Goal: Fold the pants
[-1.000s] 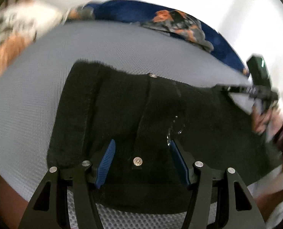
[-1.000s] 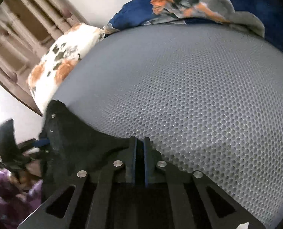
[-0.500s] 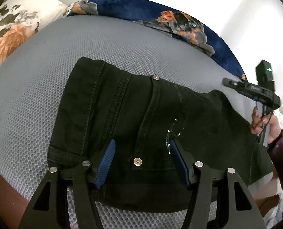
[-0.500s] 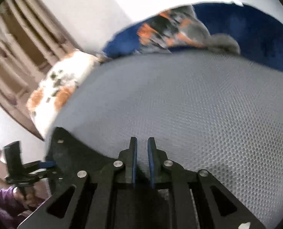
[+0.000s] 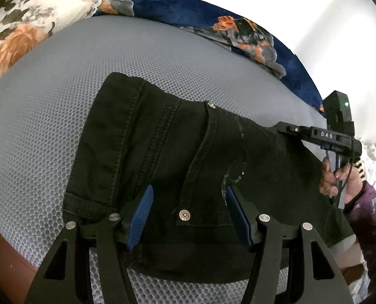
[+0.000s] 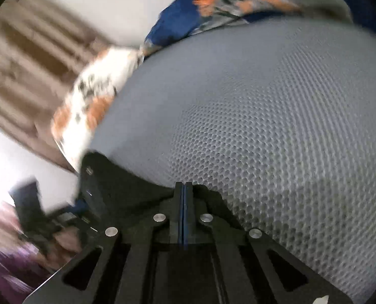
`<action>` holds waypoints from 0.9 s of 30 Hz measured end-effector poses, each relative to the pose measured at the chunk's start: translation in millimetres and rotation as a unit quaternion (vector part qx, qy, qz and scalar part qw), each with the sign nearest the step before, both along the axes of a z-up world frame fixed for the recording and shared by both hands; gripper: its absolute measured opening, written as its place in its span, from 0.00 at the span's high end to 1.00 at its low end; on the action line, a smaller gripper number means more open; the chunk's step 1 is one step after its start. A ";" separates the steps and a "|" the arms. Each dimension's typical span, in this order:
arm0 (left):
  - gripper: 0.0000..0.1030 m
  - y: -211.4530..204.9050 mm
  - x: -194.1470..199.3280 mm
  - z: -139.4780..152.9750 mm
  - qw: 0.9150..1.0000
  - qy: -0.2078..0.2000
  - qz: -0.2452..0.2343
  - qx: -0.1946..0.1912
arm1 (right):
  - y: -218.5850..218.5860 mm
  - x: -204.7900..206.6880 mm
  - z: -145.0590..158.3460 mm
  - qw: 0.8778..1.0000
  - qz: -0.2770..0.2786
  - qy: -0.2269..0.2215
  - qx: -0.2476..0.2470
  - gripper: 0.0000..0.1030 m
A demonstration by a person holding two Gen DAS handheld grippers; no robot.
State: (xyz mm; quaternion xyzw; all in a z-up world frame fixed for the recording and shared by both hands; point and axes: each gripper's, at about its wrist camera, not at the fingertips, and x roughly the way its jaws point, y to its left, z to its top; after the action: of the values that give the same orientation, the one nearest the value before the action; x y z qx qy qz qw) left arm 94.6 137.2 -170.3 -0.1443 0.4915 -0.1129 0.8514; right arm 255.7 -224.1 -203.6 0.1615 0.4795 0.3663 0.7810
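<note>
Black pants (image 5: 162,152) lie flat on the grey mesh mattress (image 5: 137,50), waistband and metal button (image 5: 184,214) toward me. My left gripper (image 5: 188,192) hovers open over the waist, its blue pads on either side of the fly and not pinching the cloth. At the pants' far right edge my right gripper (image 5: 280,127) is shut with its tip on the hem. In the blurred right wrist view its pads (image 6: 184,185) are pressed together, with black fabric (image 6: 127,190) bunched around the tips.
A floral pillow (image 5: 23,33) lies at the back left and a blue floral blanket (image 5: 238,30) along the back. A hand (image 5: 332,177) in a purple sleeve (image 5: 370,217) holds the right gripper. A wooden headboard (image 6: 23,63) stands behind the pillow.
The right gripper opened a little, then shut again at the pants' edge, and its view is now blurred and rolled. The left gripper stayed over the waistband.
</note>
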 end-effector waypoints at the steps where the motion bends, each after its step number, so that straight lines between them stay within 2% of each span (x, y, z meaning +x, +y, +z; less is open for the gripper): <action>1: 0.41 -0.4 -0.6 2.7 1.000 0.000 0.001 0.001 | -2.8 -4.2 7.4 1.000 -0.004 -0.015 0.005 0.90; 3: 0.41 1.0 -5.3 11.3 1.000 -0.008 -0.001 -0.004 | -9.0 -12.7 24.6 0.999 -0.017 -0.044 0.003 0.89; 6: 0.41 7.1 -7.6 26.9 1.000 -0.028 -0.004 -0.012 | -22.8 -21.4 35.4 0.998 -0.030 -0.047 0.013 0.88; 7: 0.41 10.3 -6.1 30.3 0.999 -0.032 -0.002 -0.014 | -20.8 -23.4 36.4 0.998 -0.032 -0.048 0.003 0.83; 8: 0.41 13.5 -2.2 32.3 0.999 -0.033 0.001 -0.013 | -18.7 -23.6 31.5 0.998 -0.039 -0.038 -0.016 0.71; 10: 0.41 20.3 7.0 29.9 1.000 -0.029 0.008 -0.007 | -15.5 -23.6 18.0 0.998 -0.046 -0.013 -0.030 0.61; 11: 0.41 25.9 11.9 24.8 1.000 -0.021 0.020 0.001 | -15.0 -22.3 8.8 0.997 -0.050 0.001 -0.051 0.66; 12: 0.41 31.4 15.9 18.7 1.000 -0.009 0.027 -0.004 | -17.8 -25.0 6.3 0.997 -0.059 0.004 -0.050 0.66; 14: 0.41 42.4 18.5 8.0 0.999 0.009 0.044 -0.005 | -28.9 -31.9 13.4 0.996 -0.083 0.013 -0.014 0.64; 15: 0.41 47.0 18.2 5.9 0.999 0.018 0.049 -0.010 | -38.5 -41.7 24.1 0.995 -0.095 0.006 0.023 0.63; 17: 0.41 56.0 14.0 11.4 0.997 0.022 0.057 -0.040 | -48.2 -67.1 43.1 0.993 -0.104 -0.013 0.057 0.57; 19: 0.41 58.5 6.8 27.6 0.998 0.001 0.063 -0.024 | -45.4 -95.9 55.4 0.993 -0.093 -0.026 0.072 0.55; 21: 0.41 57.7 1.5 37.8 0.998 -0.004 0.062 0.002 | -19.4 -142.7 62.0 0.995 -0.053 -0.037 0.072 0.53; 22: 0.41 56.7 -1.0 40.0 0.998 0.005 0.056 0.001 | -7.7 -161.0 58.6 0.996 -0.036 -0.028 0.083 0.53; 24: 0.41 55.1 -9.1 41.6 0.999 0.020 0.042 -0.027 | 18.0 -198.7 40.3 0.987 -0.008 0.028 0.157 0.53; 27: 0.41 49.9 -33.2 41.7 0.995 0.052 0.008 -0.084 | 42.2 -231.4 12.6 0.977 -0.024 0.080 0.196 0.53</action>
State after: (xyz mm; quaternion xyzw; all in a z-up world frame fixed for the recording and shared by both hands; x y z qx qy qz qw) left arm 61.4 187.1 -128.6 -0.2248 0.5225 -0.1397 0.8105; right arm 24.4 -181.9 -191.0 0.3511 0.4555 0.4202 0.7019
